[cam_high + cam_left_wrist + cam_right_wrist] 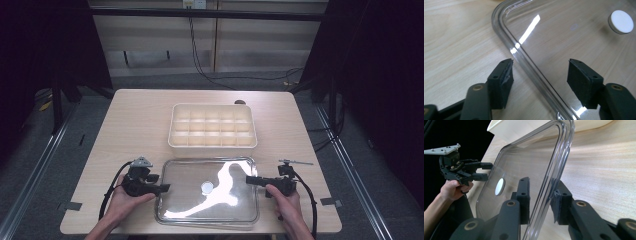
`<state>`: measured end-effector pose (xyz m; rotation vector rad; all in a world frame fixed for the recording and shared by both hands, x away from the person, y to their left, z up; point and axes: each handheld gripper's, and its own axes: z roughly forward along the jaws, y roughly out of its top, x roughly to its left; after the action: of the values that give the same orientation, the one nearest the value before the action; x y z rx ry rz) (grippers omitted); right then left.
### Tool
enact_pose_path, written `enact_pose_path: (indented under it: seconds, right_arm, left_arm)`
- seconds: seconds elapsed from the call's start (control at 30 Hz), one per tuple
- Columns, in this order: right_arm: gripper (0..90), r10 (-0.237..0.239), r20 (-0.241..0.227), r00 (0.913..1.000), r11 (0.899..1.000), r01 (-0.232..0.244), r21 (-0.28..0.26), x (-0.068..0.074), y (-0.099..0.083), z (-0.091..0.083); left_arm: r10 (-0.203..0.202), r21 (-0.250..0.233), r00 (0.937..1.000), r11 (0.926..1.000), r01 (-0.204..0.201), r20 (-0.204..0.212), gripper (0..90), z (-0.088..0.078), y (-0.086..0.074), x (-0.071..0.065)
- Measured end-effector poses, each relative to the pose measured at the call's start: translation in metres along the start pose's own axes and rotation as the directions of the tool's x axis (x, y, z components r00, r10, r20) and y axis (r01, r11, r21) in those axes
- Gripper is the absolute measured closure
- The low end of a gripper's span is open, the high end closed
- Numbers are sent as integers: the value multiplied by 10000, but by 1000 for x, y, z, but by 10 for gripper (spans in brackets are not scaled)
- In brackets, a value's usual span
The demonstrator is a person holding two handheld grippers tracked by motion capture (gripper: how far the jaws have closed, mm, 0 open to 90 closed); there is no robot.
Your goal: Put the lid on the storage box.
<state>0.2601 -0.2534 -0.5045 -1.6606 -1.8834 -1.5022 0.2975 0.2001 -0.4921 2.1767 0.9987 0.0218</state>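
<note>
**Clear lid held at its right rim, left tongs spread wide**

The clear lid [207, 189] lay on the near part of the tabletop [130, 125], its long sides running left to right, with a small white round knob [206, 187] near its middle. Bright glare ran across its surface in the high view. In the right gripper view the lid's right rim [546, 195] passed between the two black jaws, and the pads pressed on it from both sides, so the right tongs [254, 180] were closed on the lid's edge. In the left gripper view the left tongs [540, 75] stood wide open astride the lid's left rim [524, 62], one jaw over the bare wood and the other over the clear panel, neither pad touching the rim. The white knob [621, 21] showed beyond them at the upper right. The person's hands came in from the near edge, one at each short end of the lid. Just beyond the lid, nearer the middle of the tabletop, sat a cream box [213, 145] divided into many small compartments, close to the lid's far rim but apart from it.
</note>
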Motion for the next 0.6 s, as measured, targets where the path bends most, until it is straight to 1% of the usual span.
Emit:
enact_pose_path:
  seconds: [0.07,0.1,0.23,0.3,0.37,0.4,0.47,0.5,0.57,0.6]
  right_arm:
    - [715,-70,-51,10000,10000,70,-63,0,0,0]
    - [716,-71,-39,10000,10000,71,-47,1,0,0]
    - [716,-205,-23,9998,9998,205,12,2,1,0]
    - [716,-298,-13,9996,9996,298,-20,3,1,0]
    - [716,-385,-9,9993,9993,385,-32,5,2,-1]
    - [715,-494,63,9988,9988,494,-53,6,2,-1]
    - [717,-711,-41,9975,9973,710,-174,8,2,-3]
    - [718,-773,-12,9970,9969,773,-144,9,2,-3]
    - [718,-898,-45,9960,9958,897,-204,9,3,-4]
    - [718,-932,-41,9956,9955,931,-191,10,3,-4]
  left_arm:
    - [-107,-84,9998,9999,108,190,316,-1,-2,1]
    - [-225,-10,9992,9997,226,323,313,-2,-2,3]
    - [-410,-107,9974,9991,417,594,306,-1,-2,5]
    - [-444,-132,9968,9989,454,667,306,0,-1,4]
    - [-381,-106,9973,9992,388,623,307,0,-1,3]
    - [-444,-93,9966,9989,452,692,309,0,-1,3]
    - [-503,-79,9954,9987,511,811,312,0,-1,4]
    - [-540,-90,9944,9984,551,912,315,0,-1,4]
    - [-606,-92,9939,9981,617,919,321,1,0,4]
    - [-503,-73,9946,9987,512,908,338,1,0,4]
